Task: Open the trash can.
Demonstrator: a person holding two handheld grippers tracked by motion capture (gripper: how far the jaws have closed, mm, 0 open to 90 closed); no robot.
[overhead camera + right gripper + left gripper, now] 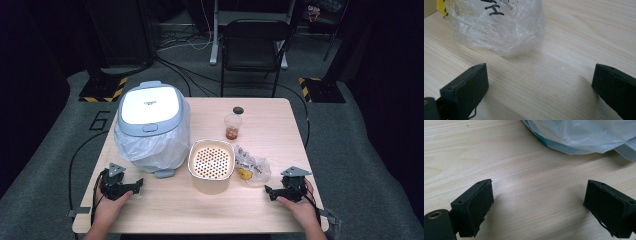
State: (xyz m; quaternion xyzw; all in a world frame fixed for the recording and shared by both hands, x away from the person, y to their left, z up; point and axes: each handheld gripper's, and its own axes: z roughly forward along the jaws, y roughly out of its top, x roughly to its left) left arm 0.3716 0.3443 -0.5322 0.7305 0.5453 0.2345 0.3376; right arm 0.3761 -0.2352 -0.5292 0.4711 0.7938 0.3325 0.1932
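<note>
Pale wood grain is what both your grippers are sitting over right now, and you've got decent room on each side. Your left gripper (131, 184) is down near the front left corner of the table (280, 125), jaws spread wide with nothing between them. In the left gripper view it's bare wood between the pads, with the white liner bag (584, 135) of the bin just ahead. That bin (150, 125), grey-blue with a white lid, sits near the left edge, and its small foot pedal (164, 173) sticks out toward you, near your left jaws but not touching them.

Your right gripper (272, 191) is near the front right corner, also spread open and holding nothing. Just ahead of it is the crumpled clear plastic bag (496, 25) with black lettering and a bit of yellow at one side. It lies on the table, apart from your jaws, tucked right beside the cream container (211, 165) with the perforated insert in the middle of the table. Behind that there's a plastic cup (232, 126) with some reddish-brown stuff at the bottom, and a small dark lid (238, 110) just behind it.

The open stretch runs along the front edge between your two hands, and the right side of the table behind your right gripper is bare wood too.
</note>
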